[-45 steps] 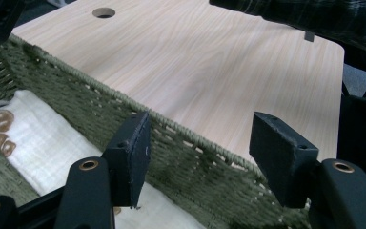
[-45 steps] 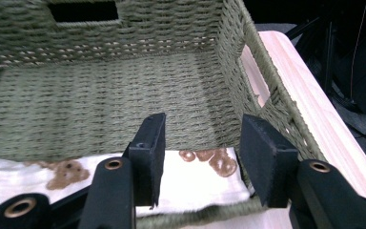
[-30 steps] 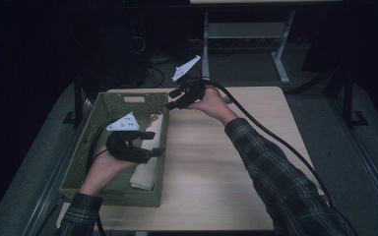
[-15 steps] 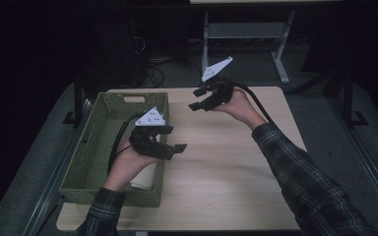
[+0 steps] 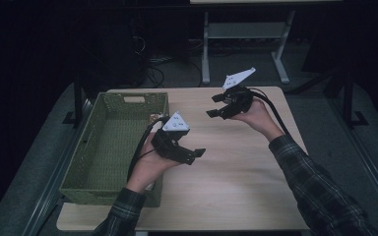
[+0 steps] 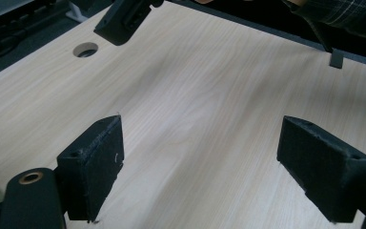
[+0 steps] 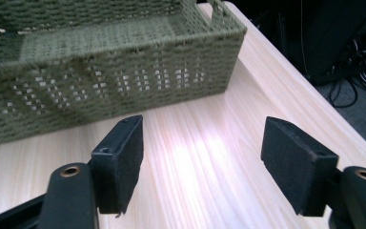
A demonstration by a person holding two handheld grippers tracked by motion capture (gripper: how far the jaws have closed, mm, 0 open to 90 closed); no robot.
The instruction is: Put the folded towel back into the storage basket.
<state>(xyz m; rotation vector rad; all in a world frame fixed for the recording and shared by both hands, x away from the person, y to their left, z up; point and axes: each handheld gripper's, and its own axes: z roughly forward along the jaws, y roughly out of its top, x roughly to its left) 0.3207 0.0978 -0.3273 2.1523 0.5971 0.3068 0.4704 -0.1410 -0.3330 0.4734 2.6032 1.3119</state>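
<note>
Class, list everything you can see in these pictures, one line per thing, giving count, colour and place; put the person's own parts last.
Basket: one, green woven, left part of the table, handle slot in its far wall.
Table: one, light wood, round hole in its top seen in the left gripper view.
Desk frame: one, pale metal, on the floor beyond the table.
Cables: several, dark, on the floor behind the table.
Left gripper: one, black, open, above the table beside the basket.
Right gripper: one, black, open, above the table's far right part.
Sleeves: two, dark plaid, entering from the bottom.
</note>
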